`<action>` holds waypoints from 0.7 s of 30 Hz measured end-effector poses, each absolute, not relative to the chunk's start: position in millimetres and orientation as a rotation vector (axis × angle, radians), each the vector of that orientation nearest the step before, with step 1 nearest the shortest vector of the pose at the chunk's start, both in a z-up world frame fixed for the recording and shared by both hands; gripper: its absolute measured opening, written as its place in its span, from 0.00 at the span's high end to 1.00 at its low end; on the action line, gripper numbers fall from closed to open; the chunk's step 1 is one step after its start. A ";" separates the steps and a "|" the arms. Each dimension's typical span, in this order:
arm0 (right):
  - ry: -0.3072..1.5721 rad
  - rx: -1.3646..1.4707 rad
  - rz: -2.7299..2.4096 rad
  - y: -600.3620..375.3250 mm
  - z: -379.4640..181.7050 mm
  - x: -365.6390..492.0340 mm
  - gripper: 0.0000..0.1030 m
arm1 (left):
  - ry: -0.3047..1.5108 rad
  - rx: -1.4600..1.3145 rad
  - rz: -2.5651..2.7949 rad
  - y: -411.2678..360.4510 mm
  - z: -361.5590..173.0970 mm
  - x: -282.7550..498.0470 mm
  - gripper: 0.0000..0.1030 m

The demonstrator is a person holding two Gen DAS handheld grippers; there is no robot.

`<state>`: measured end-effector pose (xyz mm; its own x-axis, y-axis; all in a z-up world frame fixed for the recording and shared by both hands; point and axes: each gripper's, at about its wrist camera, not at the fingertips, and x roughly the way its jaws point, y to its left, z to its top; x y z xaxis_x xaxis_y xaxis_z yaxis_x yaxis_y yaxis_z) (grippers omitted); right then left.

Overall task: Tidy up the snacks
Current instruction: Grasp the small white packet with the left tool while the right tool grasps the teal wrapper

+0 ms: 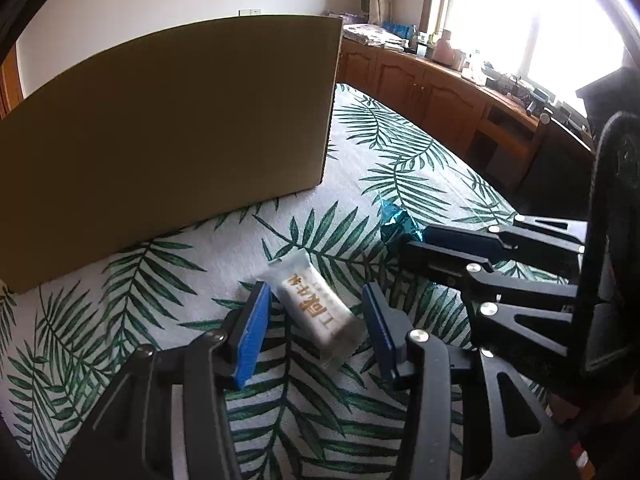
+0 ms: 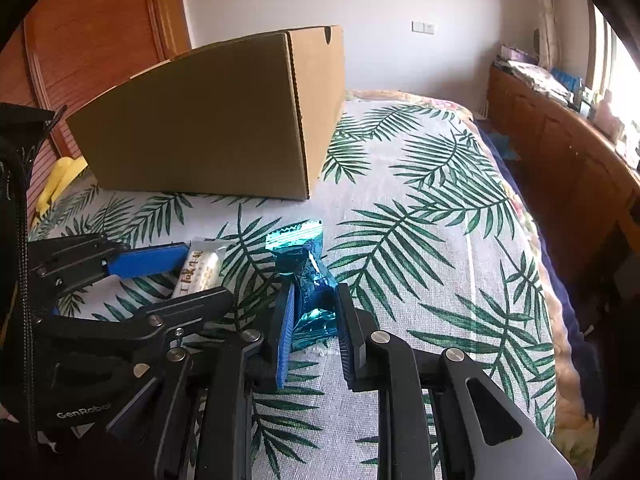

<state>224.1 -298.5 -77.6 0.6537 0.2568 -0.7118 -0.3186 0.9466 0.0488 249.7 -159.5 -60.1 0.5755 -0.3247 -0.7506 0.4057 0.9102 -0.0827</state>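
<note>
A white snack bar [image 1: 316, 312] with gold lettering lies on the leaf-print cloth between the open fingers of my left gripper [image 1: 316, 306]; the pads do not touch it. It also shows in the right wrist view [image 2: 200, 270]. A shiny teal snack packet [image 2: 306, 276] sits between the pads of my right gripper [image 2: 314, 304], which is shut on it. In the left wrist view the teal packet [image 1: 396, 222] peeks out past the right gripper's fingers [image 1: 448, 248]. A brown cardboard box [image 1: 168, 132] stands behind the snacks; it also shows in the right wrist view [image 2: 216, 120].
The leaf-print cloth [image 2: 420, 220] covers a bed. Wooden cabinets [image 1: 432, 96] with clutter run along the right under a bright window. A yellow object [image 2: 58, 184] lies left of the box. A wooden door [image 2: 92, 40] is behind.
</note>
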 end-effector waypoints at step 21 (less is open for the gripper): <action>0.782 -0.086 0.326 -297.0 -78.9 221.9 0.83 | 0.805 0.054 -0.470 -113.0 -42.8 218.8 0.81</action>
<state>221.9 -297.0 -78.9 0.6621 0.2561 -0.7043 -0.3191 0.9467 0.0442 218.8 -113.0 -42.8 0.5960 -0.3848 -0.7047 0.4251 0.8958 -0.1297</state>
